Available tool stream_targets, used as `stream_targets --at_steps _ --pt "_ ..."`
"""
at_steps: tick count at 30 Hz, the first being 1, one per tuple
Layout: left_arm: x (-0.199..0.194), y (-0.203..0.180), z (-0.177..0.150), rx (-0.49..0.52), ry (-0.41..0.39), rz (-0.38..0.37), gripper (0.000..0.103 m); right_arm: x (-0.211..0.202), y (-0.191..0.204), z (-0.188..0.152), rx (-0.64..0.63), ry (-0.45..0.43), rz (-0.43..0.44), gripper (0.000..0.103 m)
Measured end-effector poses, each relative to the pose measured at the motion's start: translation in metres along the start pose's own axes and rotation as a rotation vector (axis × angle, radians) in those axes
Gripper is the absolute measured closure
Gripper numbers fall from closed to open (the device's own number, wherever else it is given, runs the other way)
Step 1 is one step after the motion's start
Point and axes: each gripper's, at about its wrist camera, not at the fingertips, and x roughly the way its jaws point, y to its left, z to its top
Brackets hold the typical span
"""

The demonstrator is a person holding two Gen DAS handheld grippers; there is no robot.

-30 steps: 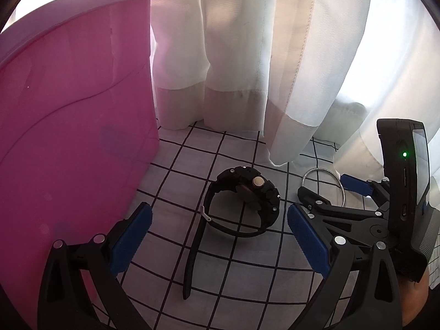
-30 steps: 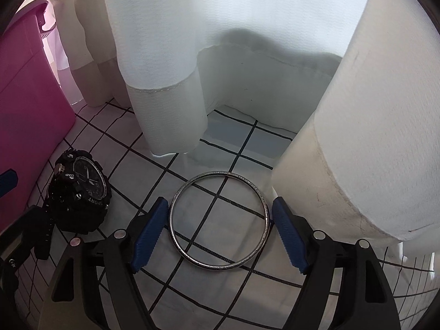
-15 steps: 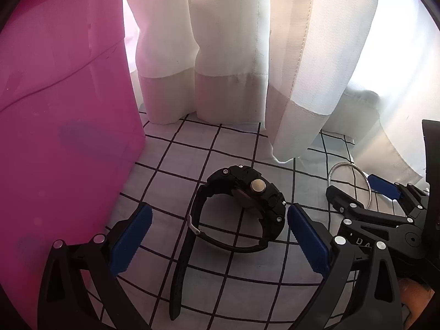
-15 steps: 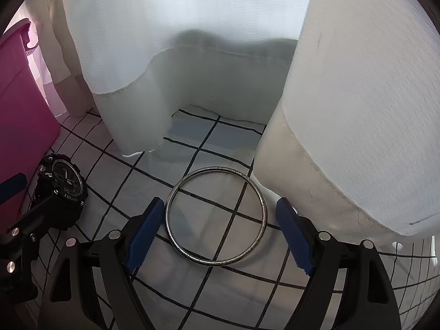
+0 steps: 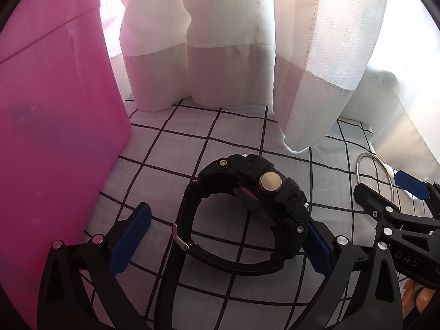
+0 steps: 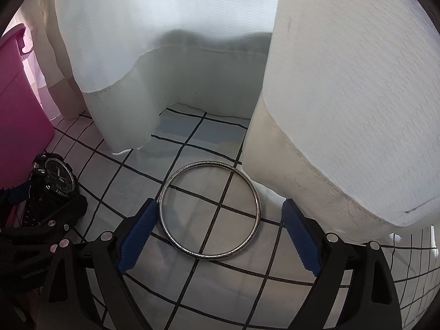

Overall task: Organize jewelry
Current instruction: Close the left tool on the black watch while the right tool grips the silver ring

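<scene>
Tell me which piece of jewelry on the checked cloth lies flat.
The silver bangle lies flat on the checked cloth. The black watch does not: it stands on the edge of its looped strap.

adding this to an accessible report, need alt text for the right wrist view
A silver bangle lies flat on a checked cloth between the opening jaws of the right gripper, untouched. White curtains hang behind; a black watch sits at left.
</scene>
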Motion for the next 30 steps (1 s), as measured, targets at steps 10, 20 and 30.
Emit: stream_targets --at_steps 10,20,30 --pt "0.010 0.004 0.012 -0.004 0.007 0.000 0.008 -0.008 0.030 0.019 -0.021 0.010 0.011 0.032" --pt "-0.004 -0.003 0.008 0.026 0.005 -0.027 0.034 -0.011 0.028 0.006 0.004 -0.006 0.015 0.032" --pt "-0.011 0.012 -0.016 0.021 0.019 -0.031 0.035 -0.022 0.027 -0.011 0.024 -0.010 0.029 0.032"
